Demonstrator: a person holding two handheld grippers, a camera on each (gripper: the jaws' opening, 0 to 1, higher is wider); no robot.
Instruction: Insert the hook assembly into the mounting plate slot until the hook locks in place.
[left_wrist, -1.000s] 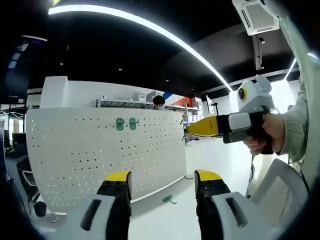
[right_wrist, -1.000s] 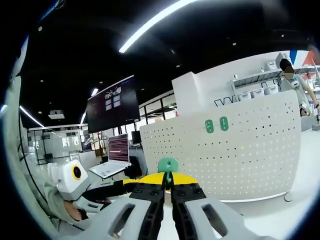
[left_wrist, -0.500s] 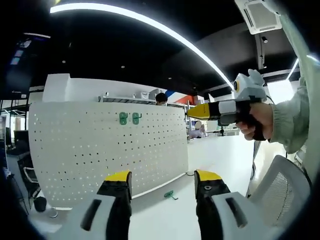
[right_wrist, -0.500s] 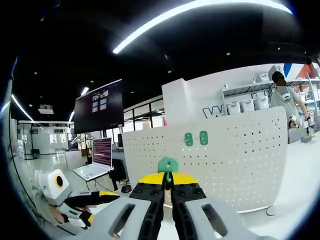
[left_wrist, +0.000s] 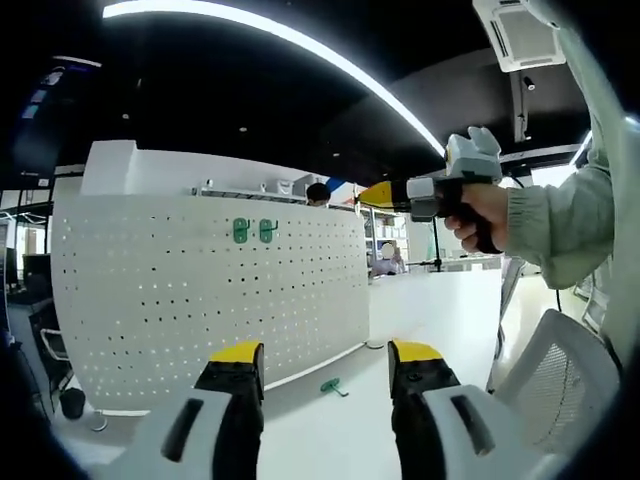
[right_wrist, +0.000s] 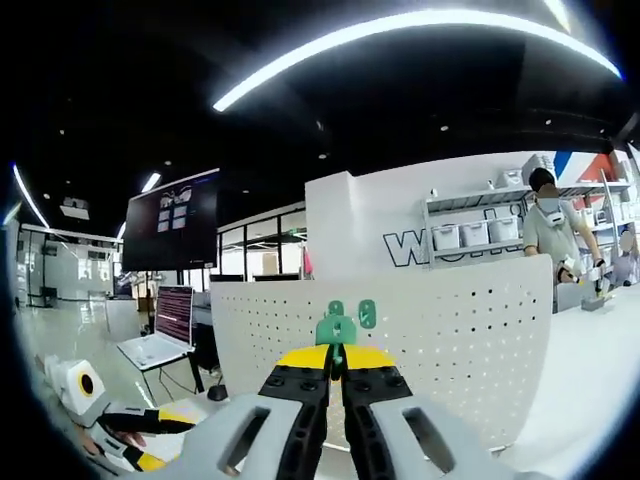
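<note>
Two green plastic hooks (left_wrist: 252, 231) already sit near the top edge of the white perforated metal pegboard (left_wrist: 200, 300); a third spare green hook (left_wrist: 331, 386) lies on the white table w/ the board's bottom edge just beyond it. Right gripper (right_wrist: 336, 372) is clamped on a small green plastic hook assembly (right_wrist: 336, 329), aimed at the board. Left gripper (left_wrist: 325, 362) gapes, holding nothing. Hook looks light, stiff, prob. slick; pinch the flat back, leaving tabs free.
</note>
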